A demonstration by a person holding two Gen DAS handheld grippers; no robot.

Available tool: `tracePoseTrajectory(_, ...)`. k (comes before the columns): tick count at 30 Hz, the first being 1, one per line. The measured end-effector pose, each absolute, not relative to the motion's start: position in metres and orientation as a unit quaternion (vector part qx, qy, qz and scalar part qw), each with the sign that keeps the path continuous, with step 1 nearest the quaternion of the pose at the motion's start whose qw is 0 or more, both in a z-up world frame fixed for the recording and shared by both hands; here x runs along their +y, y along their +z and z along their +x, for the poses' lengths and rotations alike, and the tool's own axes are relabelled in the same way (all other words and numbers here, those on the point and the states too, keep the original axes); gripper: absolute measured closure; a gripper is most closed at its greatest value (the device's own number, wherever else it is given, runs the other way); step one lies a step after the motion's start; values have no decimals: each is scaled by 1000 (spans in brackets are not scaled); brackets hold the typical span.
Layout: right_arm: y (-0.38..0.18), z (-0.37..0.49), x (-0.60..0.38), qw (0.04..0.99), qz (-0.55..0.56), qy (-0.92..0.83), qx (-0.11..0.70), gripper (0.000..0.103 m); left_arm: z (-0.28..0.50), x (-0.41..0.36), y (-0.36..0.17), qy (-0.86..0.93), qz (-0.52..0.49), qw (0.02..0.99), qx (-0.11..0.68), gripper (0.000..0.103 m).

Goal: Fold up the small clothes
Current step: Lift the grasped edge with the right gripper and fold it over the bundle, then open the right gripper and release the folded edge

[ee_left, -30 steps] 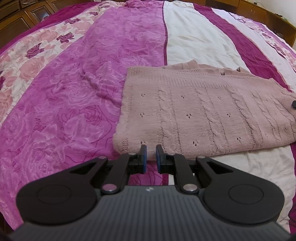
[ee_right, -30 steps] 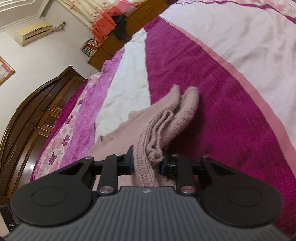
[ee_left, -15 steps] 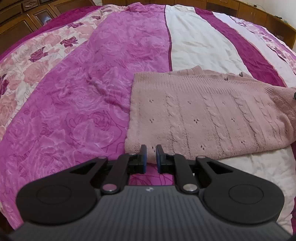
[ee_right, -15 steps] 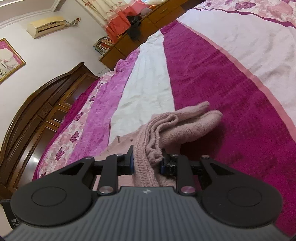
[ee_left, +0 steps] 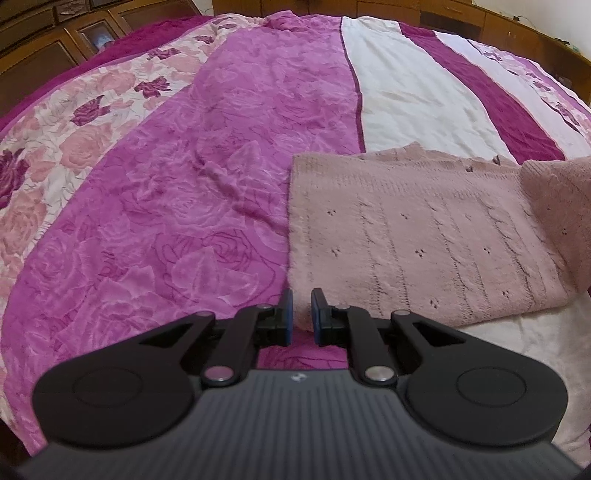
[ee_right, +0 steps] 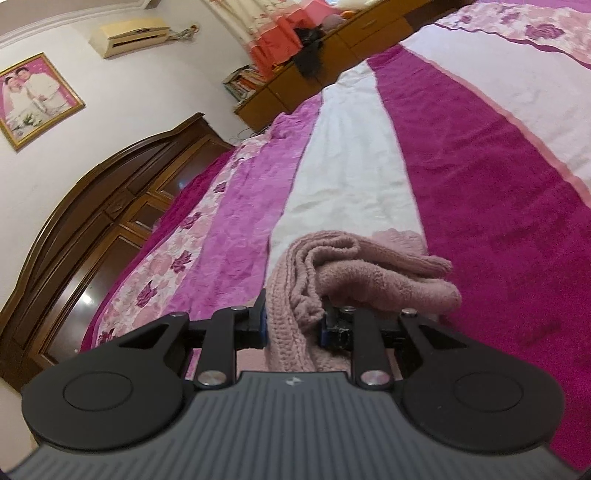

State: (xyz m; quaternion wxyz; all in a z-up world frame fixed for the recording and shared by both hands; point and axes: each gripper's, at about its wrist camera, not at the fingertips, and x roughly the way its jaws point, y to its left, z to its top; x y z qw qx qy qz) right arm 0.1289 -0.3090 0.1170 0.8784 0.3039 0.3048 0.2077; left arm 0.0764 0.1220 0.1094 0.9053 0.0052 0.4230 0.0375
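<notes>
Striped bedspread (ee_left: 229, 155) under pink sweater (ee_left: 424, 236), bunched in right gripper (ee_right: 293, 325); left gripper (ee_left: 300, 314) narrow, empty.

Left wrist view: we look steeply down, close over the bedspread (ee_left: 229, 155).
Right wrist view: we look shallowly along the bed toward the far wardrobe (ee_right: 110, 206).
Shared: we see the pink sweater (ee_left: 424, 229) (ee_right: 354, 266) in both.

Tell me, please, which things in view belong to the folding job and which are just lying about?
Part of the job:
- pink knitted sweater
- right gripper, shut on a bunched end of it
- left gripper, shut, empty, at the near edge
- bedspread it lies on

Just about:
- framed photo
- air conditioner
- books
- wooden cabinet
</notes>
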Motion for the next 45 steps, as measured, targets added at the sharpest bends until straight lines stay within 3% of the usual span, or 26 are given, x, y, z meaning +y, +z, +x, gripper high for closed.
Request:
tracePoseTrajectory(23,168,159,-146,855,258,311,325,77,72,169,120,57,-9,915,400,90)
tracePoseTrajectory(38,88,173,-26,835,190,314,411,77,76,189,121,59,-21,919,390,90)
tracePoseTrajectory(41,79,170,-21,838,180,311,410,75,78,190,117,57,-25,918,392,90)
tracePoseTrajectory(45,78,163,-22,840,189,316,398,54,81,189,116,54,-33,918,390,90)
